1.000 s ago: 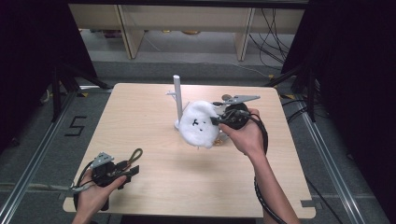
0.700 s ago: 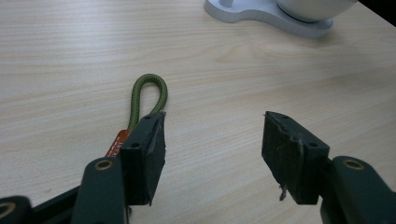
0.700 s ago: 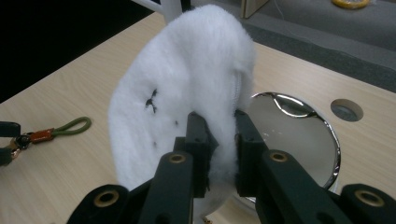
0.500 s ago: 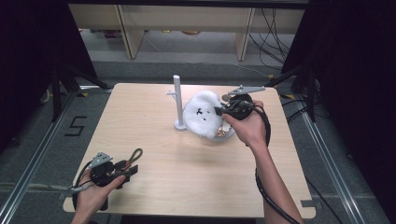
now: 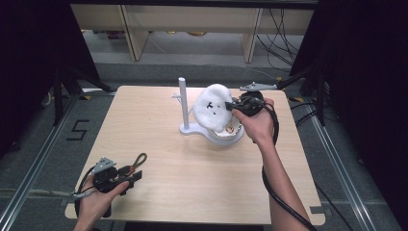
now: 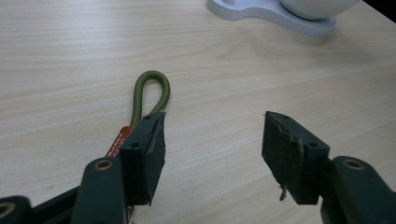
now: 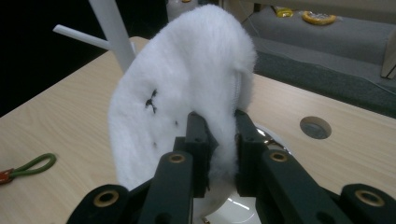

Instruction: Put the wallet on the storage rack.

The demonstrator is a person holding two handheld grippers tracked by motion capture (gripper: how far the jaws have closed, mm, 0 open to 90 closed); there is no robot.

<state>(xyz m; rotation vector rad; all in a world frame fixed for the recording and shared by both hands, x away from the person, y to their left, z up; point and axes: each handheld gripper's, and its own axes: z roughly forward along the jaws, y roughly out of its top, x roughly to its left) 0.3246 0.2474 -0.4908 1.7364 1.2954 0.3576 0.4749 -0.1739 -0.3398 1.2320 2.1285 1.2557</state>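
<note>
A fluffy white pouch [image 5: 211, 107] with small black marks hangs in the air over a white bowl [image 5: 226, 137], and my right gripper [image 5: 234, 107] is shut on its edge. In the right gripper view the two jaws pinch the pouch [image 7: 187, 93] by its seam. A white stand [image 5: 183, 103] with a post and side pegs rises just left of the pouch. My left gripper [image 5: 132, 177] rests open near the table's front left corner. An olive green cord loop [image 6: 150, 95] with an orange tag lies by its left jaw, outside the gap.
The wooden table [image 5: 159, 144] has a round hole [image 7: 315, 127] near the right gripper. The stand's flat white base [image 6: 271, 14] carries the bowl. Shelving and cables lie beyond the far edge. Dark frame posts flank the table.
My right gripper has lifted the white pouch up and slightly right, above the bowl. The left gripper has stayed near the front left corner.
</note>
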